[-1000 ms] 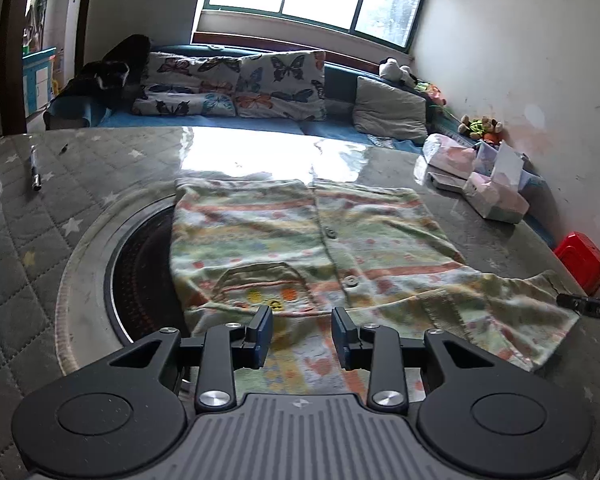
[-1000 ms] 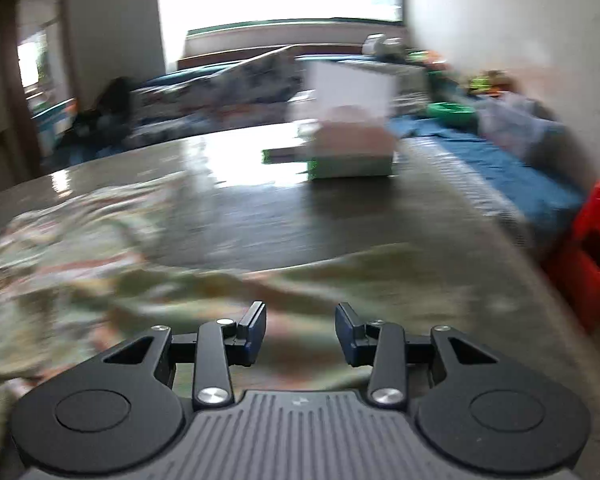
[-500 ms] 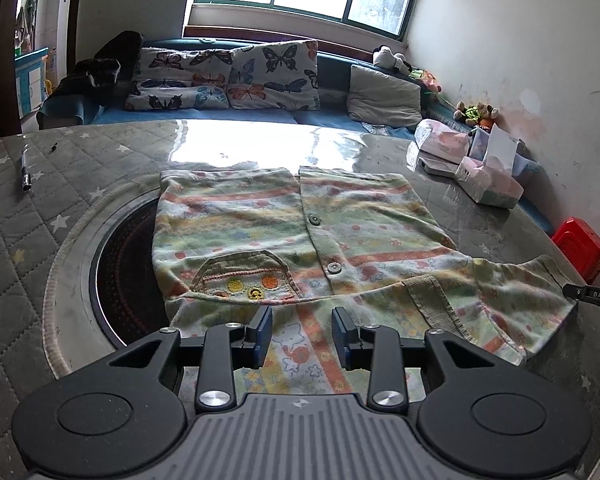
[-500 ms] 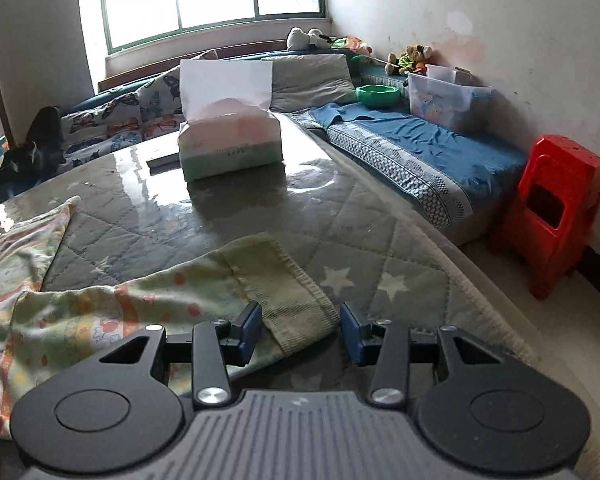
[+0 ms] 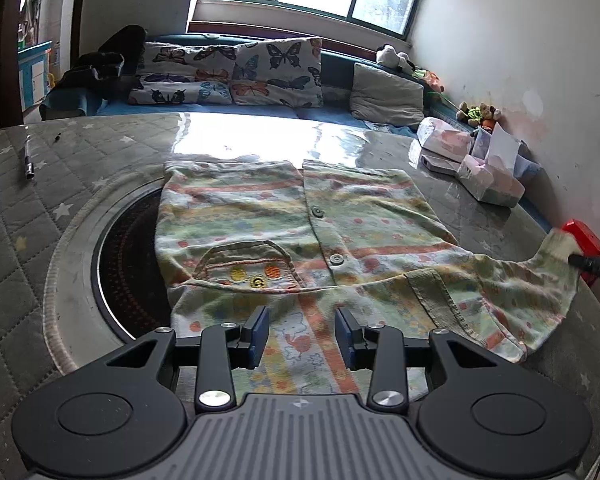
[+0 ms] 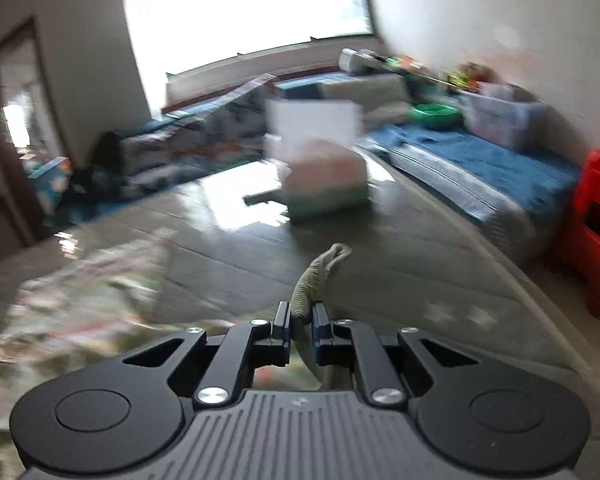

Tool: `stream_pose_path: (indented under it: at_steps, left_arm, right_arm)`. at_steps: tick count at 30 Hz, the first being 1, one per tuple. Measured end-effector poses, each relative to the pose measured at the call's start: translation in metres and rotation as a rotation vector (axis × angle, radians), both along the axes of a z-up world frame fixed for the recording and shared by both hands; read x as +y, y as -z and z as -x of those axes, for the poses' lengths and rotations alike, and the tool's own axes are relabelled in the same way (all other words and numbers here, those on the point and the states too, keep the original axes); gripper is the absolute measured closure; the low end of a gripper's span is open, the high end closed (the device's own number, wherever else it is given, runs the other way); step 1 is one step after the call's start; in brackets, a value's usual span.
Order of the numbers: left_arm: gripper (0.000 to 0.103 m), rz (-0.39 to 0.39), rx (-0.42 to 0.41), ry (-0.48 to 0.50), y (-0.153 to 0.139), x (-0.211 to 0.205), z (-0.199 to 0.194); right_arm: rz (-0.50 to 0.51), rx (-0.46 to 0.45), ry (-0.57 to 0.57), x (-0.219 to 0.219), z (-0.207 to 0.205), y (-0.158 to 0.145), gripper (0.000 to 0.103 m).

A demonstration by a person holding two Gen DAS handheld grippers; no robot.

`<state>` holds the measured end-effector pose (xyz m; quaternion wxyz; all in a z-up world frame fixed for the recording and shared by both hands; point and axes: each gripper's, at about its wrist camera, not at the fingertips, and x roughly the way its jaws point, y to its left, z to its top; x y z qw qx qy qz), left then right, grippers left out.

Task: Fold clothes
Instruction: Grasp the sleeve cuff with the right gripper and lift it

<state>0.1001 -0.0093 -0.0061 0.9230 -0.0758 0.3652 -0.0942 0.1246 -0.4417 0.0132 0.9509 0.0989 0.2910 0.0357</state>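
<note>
We pinch sleeve cuff (image 6: 320,276) in right gripper (image 6: 301,320), frame ctr; left gripper (image 5: 301,328) gapes over shirt (image 5: 284,216). Thin grip may slip mid-fold.

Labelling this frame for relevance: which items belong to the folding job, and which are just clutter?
Job:
- patterned shirt
- its sleeve cuff, clamped in the right gripper
- left gripper, jaws open

Clutter:
- tissue box
- pen
- red stool
- butterfly cushions

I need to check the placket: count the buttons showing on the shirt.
2. One button sits mid-placket on the shirt; the other button is nearer, beside the pocket. Folded fabric may hide more.
</note>
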Motion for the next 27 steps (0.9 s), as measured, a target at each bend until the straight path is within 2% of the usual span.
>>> stream_pose_path:
  at_steps: [5,11,19,27]
  left_arm:
    - [0.062,0.016,-0.01,-0.029,-0.001,0.012,0.005]
    - [0.062,0.041,-0.024,-0.064,-0.003,0.03,0.014]
    - [0.061,0.079,-0.041,-0.12,-0.003,0.058,0.025]
    - [0.06,0.101,-0.05,-0.158,-0.002,0.077,0.03]
  right_arm:
    - [-0.019,-0.064,-0.181,0.056,-0.005,-0.029,0.095]
    - [-0.01,-0.092,-0.382,0.129,-0.012,-0.051,0.095]
    - [0.044,-0.073,-0.597,0.223,-0.009,-0.052,0.095]
    - [0.069,-0.027,-0.713,0.275,0.0,-0.038,0.095]
